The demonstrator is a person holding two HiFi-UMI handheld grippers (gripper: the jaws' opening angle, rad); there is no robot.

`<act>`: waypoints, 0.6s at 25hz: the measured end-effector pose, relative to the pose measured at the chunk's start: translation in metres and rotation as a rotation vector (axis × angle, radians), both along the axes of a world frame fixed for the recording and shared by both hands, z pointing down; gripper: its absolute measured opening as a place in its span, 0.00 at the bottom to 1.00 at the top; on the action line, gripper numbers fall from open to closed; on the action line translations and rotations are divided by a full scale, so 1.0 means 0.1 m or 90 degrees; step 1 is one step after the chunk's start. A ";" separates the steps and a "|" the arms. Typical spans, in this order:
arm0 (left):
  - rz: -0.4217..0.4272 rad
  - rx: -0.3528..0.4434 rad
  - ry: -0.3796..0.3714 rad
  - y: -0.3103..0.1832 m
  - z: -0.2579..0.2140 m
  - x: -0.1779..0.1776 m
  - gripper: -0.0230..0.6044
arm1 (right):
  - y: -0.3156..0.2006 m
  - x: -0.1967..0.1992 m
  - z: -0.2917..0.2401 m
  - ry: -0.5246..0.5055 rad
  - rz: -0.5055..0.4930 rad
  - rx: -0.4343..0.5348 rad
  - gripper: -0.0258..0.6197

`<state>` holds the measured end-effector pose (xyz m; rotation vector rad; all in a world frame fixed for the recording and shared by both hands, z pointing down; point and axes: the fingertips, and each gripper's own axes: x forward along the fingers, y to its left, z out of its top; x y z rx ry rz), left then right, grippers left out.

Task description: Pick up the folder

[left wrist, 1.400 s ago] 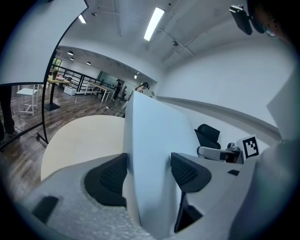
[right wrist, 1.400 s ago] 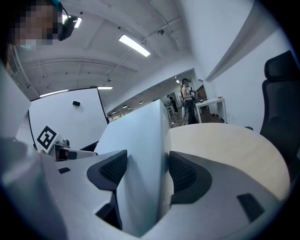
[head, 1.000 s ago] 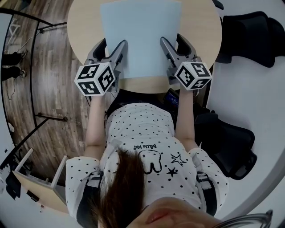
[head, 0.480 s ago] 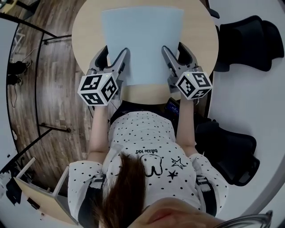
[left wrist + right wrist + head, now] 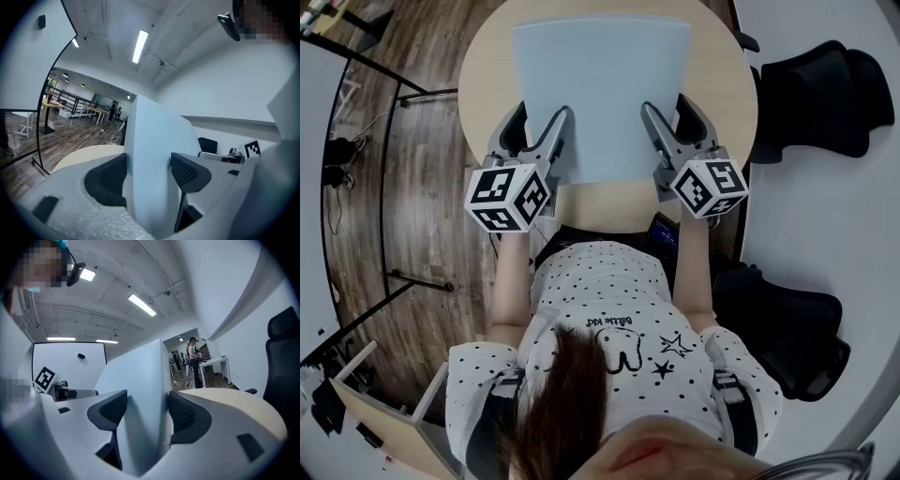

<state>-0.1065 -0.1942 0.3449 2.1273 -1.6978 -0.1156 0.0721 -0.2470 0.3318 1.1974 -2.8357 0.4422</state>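
The left gripper [image 5: 539, 120] and the right gripper [image 5: 667, 111] are each clamping a side edge of the pale blue folder [image 5: 600, 94], over the round table [image 5: 484, 80].

This looks like an open-plan office. A round pale wooden worktop [image 5: 483, 84] stands on a dark wood-plank floor [image 5: 422, 187], with black padded swivel chairs [image 5: 825, 94] just to its right against a white wall. The left gripper view shows a bare grey concrete ceiling hung with long white strip lights [image 5: 139, 46], a thin black metal frame [image 5: 51, 93] at the left, and far rows of long tables [image 5: 96, 110] behind black railings [image 5: 70, 101]. In the right gripper view, a person [image 5: 192, 357] stands at a far white table [image 5: 215, 363].
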 end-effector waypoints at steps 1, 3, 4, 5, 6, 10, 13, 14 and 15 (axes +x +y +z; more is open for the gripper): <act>-0.002 0.004 -0.001 -0.01 -0.03 -0.01 0.50 | -0.01 -0.01 -0.03 -0.001 0.001 0.005 0.47; -0.004 0.013 -0.004 -0.03 -0.10 -0.02 0.50 | -0.02 -0.01 -0.10 -0.003 0.005 0.013 0.47; -0.005 0.017 -0.006 -0.05 -0.14 -0.01 0.50 | -0.03 0.00 -0.13 -0.006 0.007 0.016 0.47; -0.005 0.023 -0.008 -0.05 -0.18 0.01 0.50 | -0.04 0.01 -0.16 -0.010 0.008 0.019 0.47; -0.006 0.029 -0.010 -0.06 -0.22 0.02 0.50 | -0.04 0.03 -0.19 -0.014 0.009 0.022 0.47; -0.006 0.052 -0.015 -0.04 -0.37 0.03 0.50 | 0.00 0.04 -0.35 -0.019 0.011 0.044 0.47; -0.006 0.065 -0.015 -0.02 -0.45 0.02 0.50 | 0.03 0.04 -0.46 -0.018 0.013 0.062 0.47; -0.006 0.070 -0.016 -0.01 -0.48 0.02 0.50 | 0.04 0.03 -0.49 -0.019 0.013 0.067 0.47; -0.006 0.076 -0.018 0.00 -0.51 0.02 0.50 | 0.05 0.03 -0.51 -0.021 0.013 0.071 0.47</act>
